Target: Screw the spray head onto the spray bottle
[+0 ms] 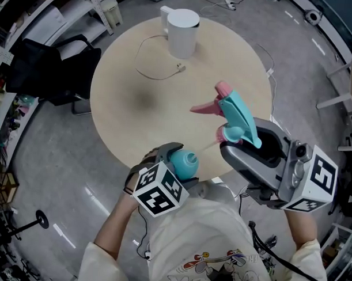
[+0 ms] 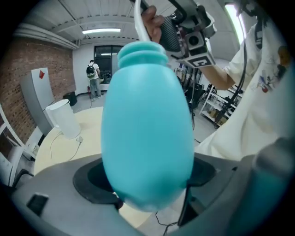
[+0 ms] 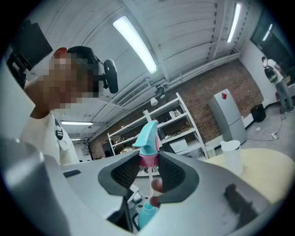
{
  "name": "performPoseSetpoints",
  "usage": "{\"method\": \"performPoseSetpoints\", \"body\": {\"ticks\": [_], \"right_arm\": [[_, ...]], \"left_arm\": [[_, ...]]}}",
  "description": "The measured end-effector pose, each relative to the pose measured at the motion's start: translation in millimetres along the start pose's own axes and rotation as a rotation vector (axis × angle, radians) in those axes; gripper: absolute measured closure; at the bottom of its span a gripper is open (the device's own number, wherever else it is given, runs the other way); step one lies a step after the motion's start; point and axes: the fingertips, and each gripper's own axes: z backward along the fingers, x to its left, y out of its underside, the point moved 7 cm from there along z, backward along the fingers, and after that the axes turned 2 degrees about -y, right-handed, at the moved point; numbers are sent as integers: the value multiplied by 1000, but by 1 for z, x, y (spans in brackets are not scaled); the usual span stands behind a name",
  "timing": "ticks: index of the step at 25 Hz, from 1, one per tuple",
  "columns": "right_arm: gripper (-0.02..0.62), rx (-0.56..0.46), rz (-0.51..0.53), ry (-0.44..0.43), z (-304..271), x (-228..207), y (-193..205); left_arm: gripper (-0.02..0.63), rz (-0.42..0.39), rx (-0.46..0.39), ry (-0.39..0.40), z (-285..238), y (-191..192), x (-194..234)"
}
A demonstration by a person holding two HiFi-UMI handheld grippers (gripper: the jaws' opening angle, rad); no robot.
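My left gripper (image 1: 176, 161) is shut on a turquoise spray bottle (image 1: 184, 162), held over the near edge of the round table (image 1: 125, 101). In the left gripper view the bottle (image 2: 147, 124) fills the middle between the jaws of the left gripper (image 2: 147, 177), with its open neck (image 2: 140, 51) pointing up. My right gripper (image 1: 236, 139) is shut on the spray head (image 1: 234, 113), which is teal with a pink trigger and collar. In the right gripper view the right gripper (image 3: 148, 167) clamps the pink collar (image 3: 148, 160). The white dip tube (image 3: 151, 177) hangs above the bottle (image 3: 146, 214).
A white jug (image 1: 182, 30) stands at the table's far side with a thin cable (image 1: 158, 70) lying beside it. A dark chair (image 1: 51, 69) sits left of the table. Grey floor surrounds it, with metal shelving (image 3: 175, 124) and a distant person (image 2: 93, 76) in the room.
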Motion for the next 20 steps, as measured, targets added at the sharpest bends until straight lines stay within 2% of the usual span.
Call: {"method": "performPoseSetpoints", "body": {"ticks": [3,7,9,12,15,17,20], "right_arm": [[465,47,6,-78,-10,-2,11],[465,119,77,-248,-17,5,12],[465,146,93,-310,-20,11,14],[465,147,50,-381,-22,19,12],[465,146,43,-458,-20,22,5],[465,168,56,-495,-21,23,3],[465,211,75,-528,-22,26,3]], "left_arm": [[179,-35,-20,40,15,-14,5],[179,-71,-42,138,41,-43,6],[179,-102,-53,208,56,-55,-1],[179,-164,-70,343,76,-65,-15],[179,-193,-61,457,84,-69,-23],[179,-204,-42,494,85,-70,-25],[179,-208,-20,495,87,-72,-24]]}}
